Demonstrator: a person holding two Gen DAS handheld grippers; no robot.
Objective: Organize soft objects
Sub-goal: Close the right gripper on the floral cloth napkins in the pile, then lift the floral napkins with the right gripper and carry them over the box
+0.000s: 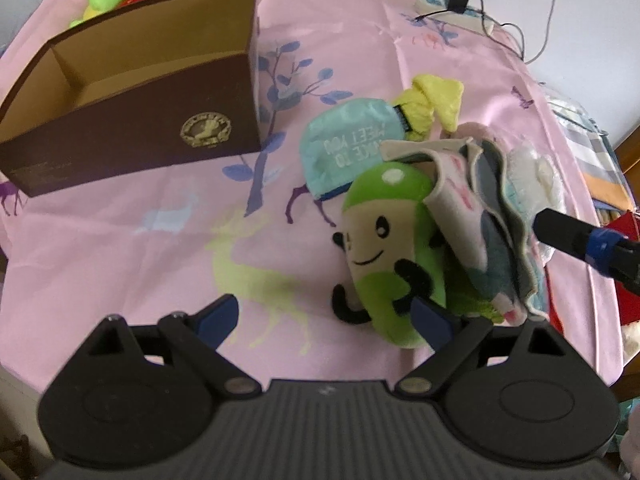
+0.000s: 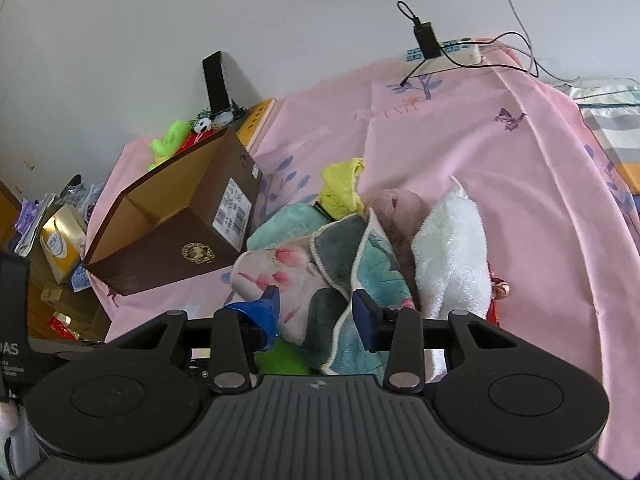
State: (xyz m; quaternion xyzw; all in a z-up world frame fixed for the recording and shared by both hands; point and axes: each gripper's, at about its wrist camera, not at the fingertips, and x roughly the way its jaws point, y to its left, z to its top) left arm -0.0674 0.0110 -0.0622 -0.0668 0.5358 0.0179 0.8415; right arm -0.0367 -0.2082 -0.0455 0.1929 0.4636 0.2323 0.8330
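Brown cardboard box [image 1: 132,120], open-topped, apparently nothing inside, far left on the pink printed cloth [image 1: 120,240]. Left gripper [image 1: 324,316]: jaws spread wide, holding nothing; its right finger sits just beside the lower end of the green plush toy [image 1: 384,256]. Toy: long axis running from the gripper up and slightly left, its top tucked under the patterned towel [image 1: 480,216]. Behind it, a teal pouch [image 1: 344,144] and a yellow cloth [image 1: 436,104]. Right gripper [image 2: 316,304]: jaws part-open astride a fold of the patterned towel, not visibly clamped. White towel [image 2: 452,256], rightmost. Judgement: left gripper is nearer the toy, which lies right of its centreline; box well apart, leftward.
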